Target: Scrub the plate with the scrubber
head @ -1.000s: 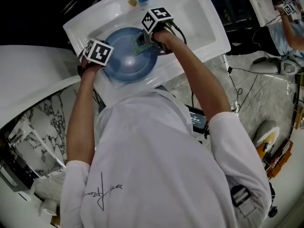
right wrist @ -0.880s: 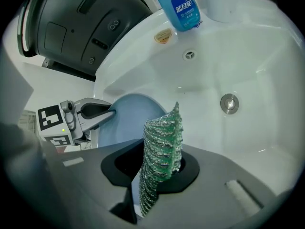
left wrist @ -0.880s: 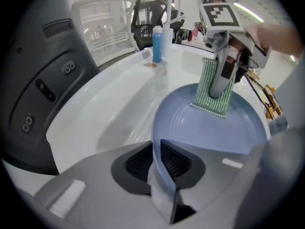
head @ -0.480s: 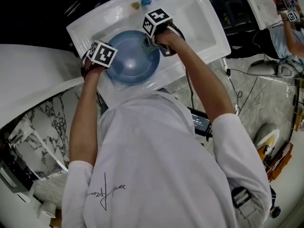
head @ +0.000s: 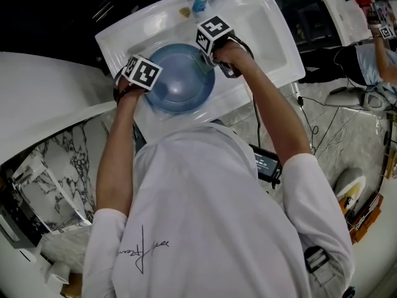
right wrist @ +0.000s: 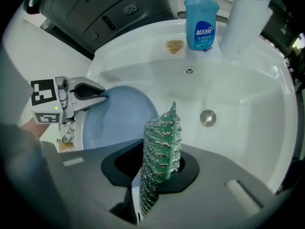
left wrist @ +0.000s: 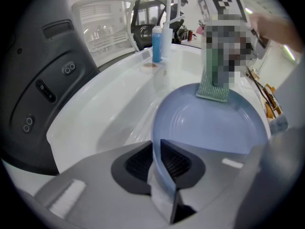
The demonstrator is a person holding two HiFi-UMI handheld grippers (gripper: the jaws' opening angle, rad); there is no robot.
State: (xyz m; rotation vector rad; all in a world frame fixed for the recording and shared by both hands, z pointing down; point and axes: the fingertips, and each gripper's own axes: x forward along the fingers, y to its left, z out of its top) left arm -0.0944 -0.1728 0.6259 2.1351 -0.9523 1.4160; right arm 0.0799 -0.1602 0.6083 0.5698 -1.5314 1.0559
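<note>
A round blue plate (head: 180,79) sits tilted in the white sink (head: 267,27). My left gripper (left wrist: 159,163) is shut on the plate's (left wrist: 209,128) near rim at its left side; the rim runs between the two pads. My right gripper (right wrist: 159,163) is shut on a green, silver-flecked scrubber (right wrist: 162,147) that stands up between its jaws. In the left gripper view the scrubber (left wrist: 213,82) rests against the plate's far right edge. From the right gripper view the plate (right wrist: 116,123) lies to the left, with the left gripper (right wrist: 102,98) clamped on its edge.
A blue soap bottle (right wrist: 201,20) and a white tap base (right wrist: 245,18) stand at the back of the sink. A drain plug (right wrist: 208,117) lies in the basin, and a small overflow hole (right wrist: 189,71) behind it. A dark appliance (left wrist: 38,75) stands left of the sink.
The scrubber in my right gripper has slid from the plate's middle toward its right rim. The left gripper has kept its hold on the plate.
</note>
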